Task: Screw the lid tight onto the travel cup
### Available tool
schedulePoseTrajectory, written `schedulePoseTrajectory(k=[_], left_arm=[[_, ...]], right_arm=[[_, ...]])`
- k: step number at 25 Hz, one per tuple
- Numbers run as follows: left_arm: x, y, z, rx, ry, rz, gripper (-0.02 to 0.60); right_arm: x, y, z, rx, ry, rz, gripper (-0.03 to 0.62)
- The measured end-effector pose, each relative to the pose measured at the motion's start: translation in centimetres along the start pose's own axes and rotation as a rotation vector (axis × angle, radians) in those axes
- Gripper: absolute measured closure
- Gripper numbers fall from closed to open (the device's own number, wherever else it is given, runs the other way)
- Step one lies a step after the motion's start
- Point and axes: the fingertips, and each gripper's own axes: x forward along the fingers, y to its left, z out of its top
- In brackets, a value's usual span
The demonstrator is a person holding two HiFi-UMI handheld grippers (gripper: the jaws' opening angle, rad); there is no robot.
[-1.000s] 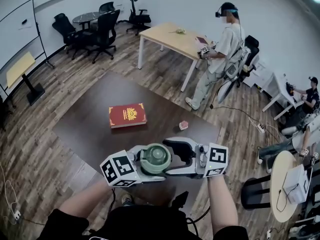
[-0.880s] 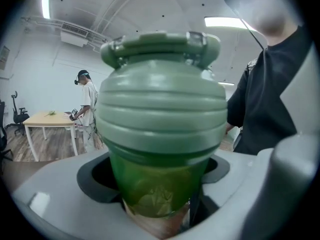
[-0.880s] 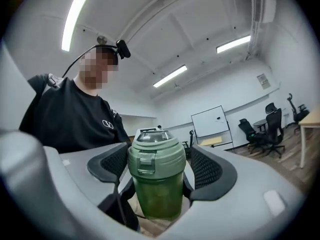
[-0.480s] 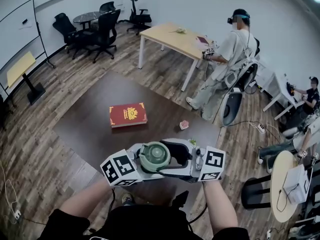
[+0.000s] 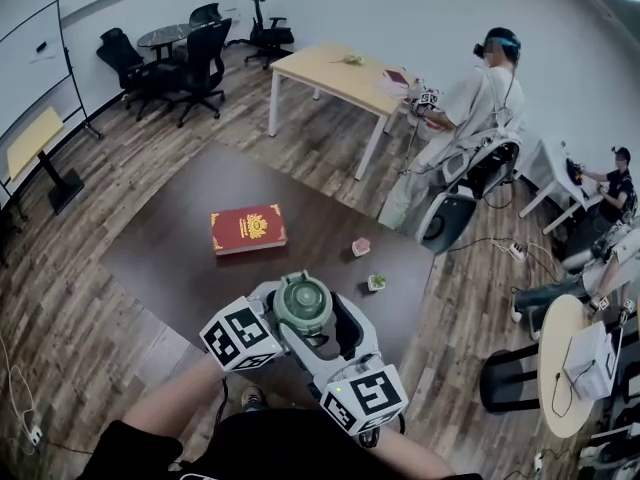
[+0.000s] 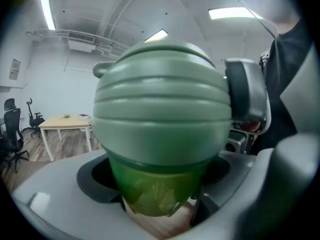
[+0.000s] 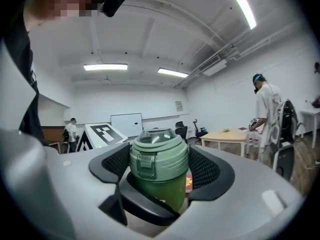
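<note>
Gripping the travel cup (image 6: 155,189) by its clear green body, the left gripper (image 5: 285,320) is clenched on it and holds it upright in the air above the dark table (image 5: 170,258). The cup's pale green lid (image 5: 303,303) sits on top. The right gripper (image 5: 322,330) reaches in from the lower right, its ribbed pads (image 7: 206,168) closed against the lid's two sides.

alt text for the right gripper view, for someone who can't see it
A green travel cup, lid on, stands between the jaws of the right tool, whose dark pads press the lid's sides. Behind are a marker cube, a whiteboard, a wooden table and a standing person.
</note>
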Motion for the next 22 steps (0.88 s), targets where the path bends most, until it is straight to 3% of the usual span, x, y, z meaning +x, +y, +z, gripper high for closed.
schedulePoseTrajectory(k=[3, 6, 8, 11, 14, 16, 22], left_arm=[[0.2, -0.2, 0.1, -0.005, -0.005, -0.005, 0.163], [-0.1, -0.1, 0.2, -0.022, -0.014, -0.013, 0.163], [-0.5, -0.3, 0.6, -0.038, -0.029, -0.037, 0.163], [-1.3, -1.3, 1.4, -0.058, -0.058, -0.091, 0.163], [-1.8, -2.7, 2.3, -0.075, -0.078, -0.145, 0.163], [-1.9, -3.4, 2.7, -0.073, -0.077, -0.167, 0.163], [-1.5, -5.7, 2.7, -0.041, -0.058, -0.239, 0.163]], right_arm=[[-0.2, -0.1, -0.1, -0.003, -0.012, -0.028, 0.209], [-0.3, 0.3, 0.4, -0.015, -0.023, 0.097, 0.2], [-0.8, 0.2, 1.4, -0.022, -0.046, 0.219, 0.197], [-2.0, -0.4, 2.8, 0.001, -0.083, 0.487, 0.195], [-2.7, -0.4, 2.2, -0.062, -0.02, 0.736, 0.195], [-2.6, -0.5, 1.6, -0.063, 0.026, 0.848, 0.172], [-2.9, 0.4, 1.7, 0.088, 0.045, 1.151, 0.17]])
